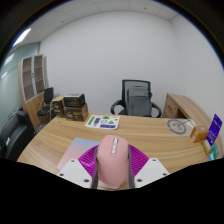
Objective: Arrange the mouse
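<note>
A pink computer mouse (112, 160) sits between my gripper's (112, 168) two fingers, its scroll wheel facing up. Both magenta pads (84, 158) press against its sides, so the gripper is shut on the mouse. The mouse is held above a light wooden table (140, 135). Its lower end is hidden at the bottom of the view.
A printed booklet (102, 122) lies on the table beyond the mouse. A black office chair (136, 99) stands behind the table. Cardboard boxes (72, 105) and a shelf (34, 78) are to the left. A round object (179, 126) and a coloured box (213, 131) are to the right.
</note>
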